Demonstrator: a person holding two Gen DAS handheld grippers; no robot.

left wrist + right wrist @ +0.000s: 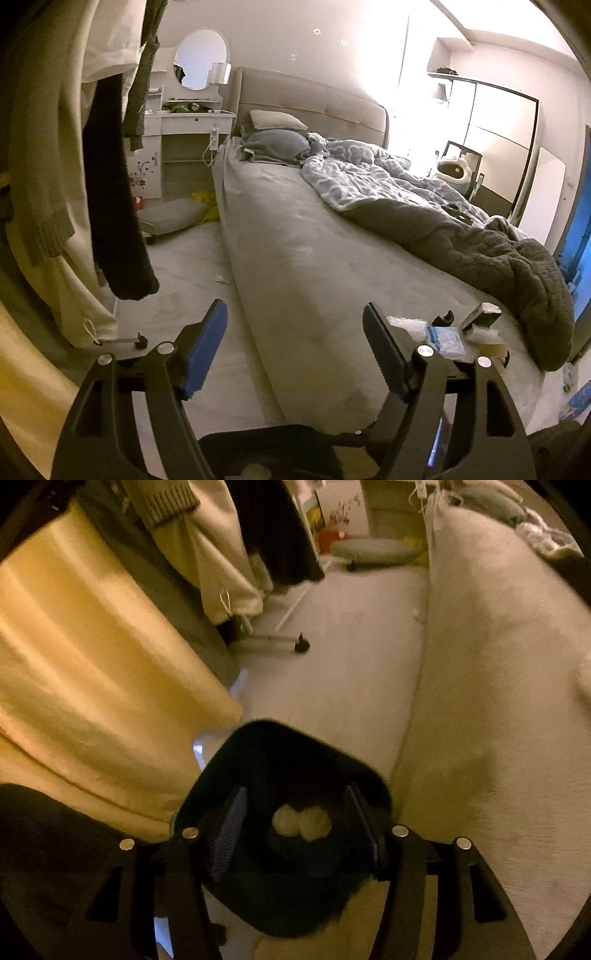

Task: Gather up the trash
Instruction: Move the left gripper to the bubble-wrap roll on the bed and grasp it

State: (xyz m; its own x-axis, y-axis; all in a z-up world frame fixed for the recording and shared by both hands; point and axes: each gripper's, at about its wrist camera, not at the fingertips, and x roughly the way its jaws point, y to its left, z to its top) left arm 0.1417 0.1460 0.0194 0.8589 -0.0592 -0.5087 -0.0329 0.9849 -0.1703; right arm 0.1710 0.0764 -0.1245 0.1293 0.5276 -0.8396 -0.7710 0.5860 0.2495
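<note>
The right gripper (pixel 295 825) is spread wide and grasps nothing. It hangs over the mouth of a black trash bin (pixel 280 760), and two crumpled white paper balls (pixel 301 821) lie inside the bin, side by side and touching, between the two fingers. The left gripper (pixel 295 349) is also released, with its blue pads (pixel 207 347) far apart; it holds nothing and points along the side edge of the bed.

The bed (pixel 306 266) is the largest thing in the room. Its grey sheet is bare on the near side, and a blue patterned duvet (pixel 373 177) and a dark grey blanket (pixel 491 254) are bunched on the far side. Two pillows (pixel 277 133) lie against the headboard. On the near corner of the bed, just beyond the left gripper's right finger, some small things lie together: a blue and white packet (pixel 445 338) and white crumpled material; I cannot tell exactly what they are.

Between the bed edge and the hanging clothes (pixel 48 166) there is a narrow strip of pale floor (pixel 332 646). A small white scrap (pixel 222 279) lies on this floor close to the bed edge. Further along stand a round grey stool (pixel 373 550) and a white dressing table (pixel 184 125) with an oval mirror. The clothes rack foot with a black caster (pixel 302 644) reaches into the strip.
</note>
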